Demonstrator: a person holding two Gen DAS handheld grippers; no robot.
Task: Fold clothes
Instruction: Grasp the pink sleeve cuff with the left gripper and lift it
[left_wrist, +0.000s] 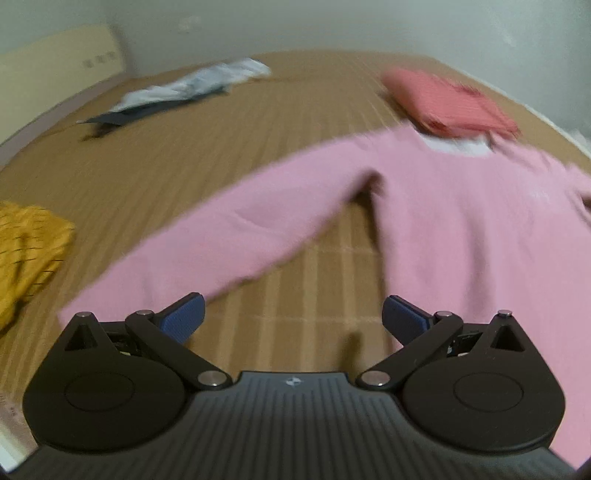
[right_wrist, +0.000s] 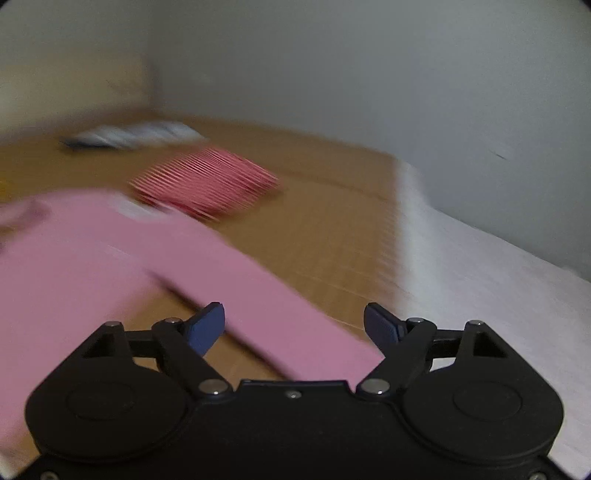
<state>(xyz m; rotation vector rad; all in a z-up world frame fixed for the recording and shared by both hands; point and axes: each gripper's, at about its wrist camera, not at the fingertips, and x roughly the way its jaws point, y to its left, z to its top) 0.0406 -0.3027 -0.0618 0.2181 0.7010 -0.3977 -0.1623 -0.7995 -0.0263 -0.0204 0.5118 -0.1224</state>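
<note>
While my left gripper (left_wrist: 293, 319) hangs spread wide and empty over the bed, its camera shows two blue ribbed pads (left_wrist: 183, 318) on black jointed arms. Below lies a woven mat (left_wrist: 207, 162), tan, ruled with fine lines and pale bands. One soft pink long-sleeved top (left_wrist: 461, 229) lies spread flat on it, a sleeve (left_wrist: 207, 247) reaching toward the left pad. Three more garments rest on the mat: a folded red ribbed piece (left_wrist: 447, 103) touching the top's collar, a rumpled pale blue and navy heap (left_wrist: 184, 90) far back, and a mustard checked cloth (left_wrist: 26, 251) at the left edge.

From the right wrist, everything is motion-blurred. My right gripper (right_wrist: 294, 326) is also released and empty, two blue pads apart, with the top's other pink sleeve (right_wrist: 280, 310) passing beneath them. Behind sit the red folded piece (right_wrist: 207, 181) and the pale heap (right_wrist: 133, 134). To the right of the mat runs a white sheet (right_wrist: 480, 280), under a plain grey wall (right_wrist: 369, 74).
</note>
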